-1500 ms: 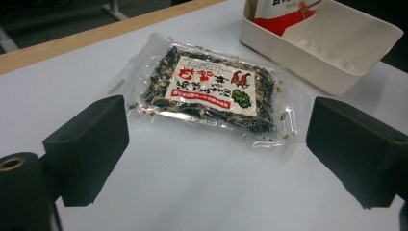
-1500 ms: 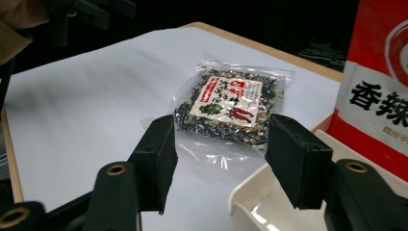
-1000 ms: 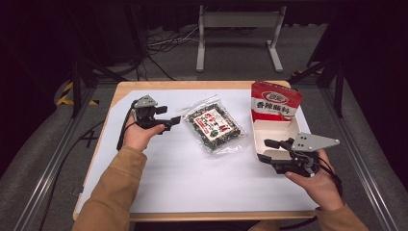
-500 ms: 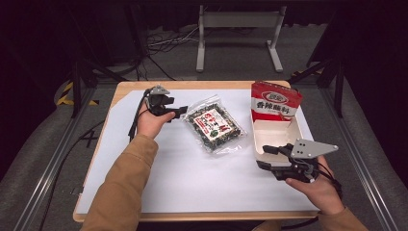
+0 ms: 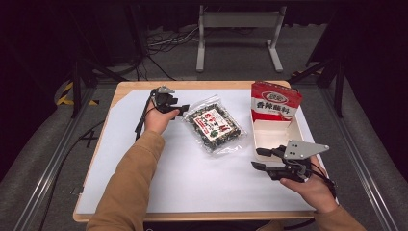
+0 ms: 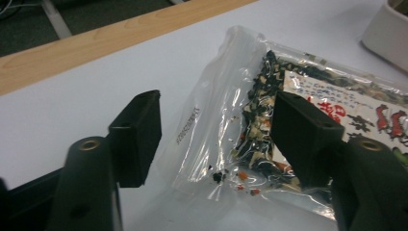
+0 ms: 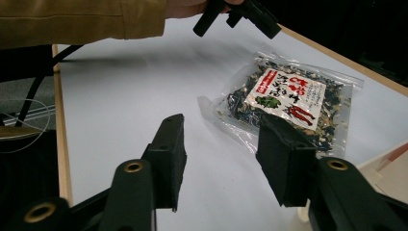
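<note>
One clear plastic packet (image 5: 214, 126) of dark dried flakes with a printed label lies flat on the white sheet, toward the far edge of the table (image 5: 192, 85) and about midway between its left and right edges. It sits askew, one corner pointing toward the far left corner of the table.

Handling, as judged: light, soft and crinkly, with a slick film that could slip between hard pads. The contents look brittle, so a squeeze across the filled middle may crush them. The empty sealed margin (image 6: 202, 120) at the near-left end, where the film lies flat and clear, looks the best place to take hold; being thin and flat against the sheet, it calls for a low, shallow approach.

Left gripper (image 5: 174, 109): just beside the packet's left end, held low over the sheet. Its jaws have just been closing but stand apart; in the left gripper view the clear margin lies between and below them, and neither pad presses on the film. Nothing is held.

Right gripper (image 5: 260, 159): near the right edge of the table, well apart from the packet and aimed toward it. Its jaws have also just been closing, yet stand apart with nothing between them.

Beyond the right gripper, a white tray (image 5: 262, 143) lies along the right edge, and a red pouch (image 5: 275, 100) stands at its far end.
</note>
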Demonstrator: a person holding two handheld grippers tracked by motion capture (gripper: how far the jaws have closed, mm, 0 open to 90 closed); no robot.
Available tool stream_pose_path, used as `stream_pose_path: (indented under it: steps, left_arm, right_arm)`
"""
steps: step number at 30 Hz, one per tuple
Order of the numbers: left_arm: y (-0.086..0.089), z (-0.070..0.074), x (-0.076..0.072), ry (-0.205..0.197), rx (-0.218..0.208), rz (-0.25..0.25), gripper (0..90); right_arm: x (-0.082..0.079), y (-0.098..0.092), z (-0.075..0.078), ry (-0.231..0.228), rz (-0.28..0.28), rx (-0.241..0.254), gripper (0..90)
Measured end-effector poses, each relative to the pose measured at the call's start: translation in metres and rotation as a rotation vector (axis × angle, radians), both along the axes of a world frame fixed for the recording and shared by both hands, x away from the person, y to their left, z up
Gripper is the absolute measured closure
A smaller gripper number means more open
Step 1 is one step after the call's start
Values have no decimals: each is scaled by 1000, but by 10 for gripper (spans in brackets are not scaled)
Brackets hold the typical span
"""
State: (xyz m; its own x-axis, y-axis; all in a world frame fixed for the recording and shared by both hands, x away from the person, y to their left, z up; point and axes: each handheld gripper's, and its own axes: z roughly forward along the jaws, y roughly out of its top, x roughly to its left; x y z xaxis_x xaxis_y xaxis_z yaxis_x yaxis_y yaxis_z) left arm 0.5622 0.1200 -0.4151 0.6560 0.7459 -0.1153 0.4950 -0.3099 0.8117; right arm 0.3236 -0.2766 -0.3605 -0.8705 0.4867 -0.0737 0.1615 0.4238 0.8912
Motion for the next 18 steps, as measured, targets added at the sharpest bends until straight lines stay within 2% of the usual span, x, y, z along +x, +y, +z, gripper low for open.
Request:
stream_pose_path:
  steps: [7, 13, 14, 18]
  left_arm:
    - [8, -15, 11, 37, -30, 49, 434]
    - [13, -22, 16, 71, -28, 43, 447]
    - [14, -26, 17, 98, -39, 41, 455]
    - [14, -29, 18, 116, -39, 29, 461]
  right_arm:
    - [-4, 2, -2, -12, 2, -10, 556]
    - [-6, 2, -3, -15, -8, -9, 556]
    - [-7, 3, -3, -14, -10, -16, 555]
    - [-8, 5, -5, -14, -10, -21, 552]
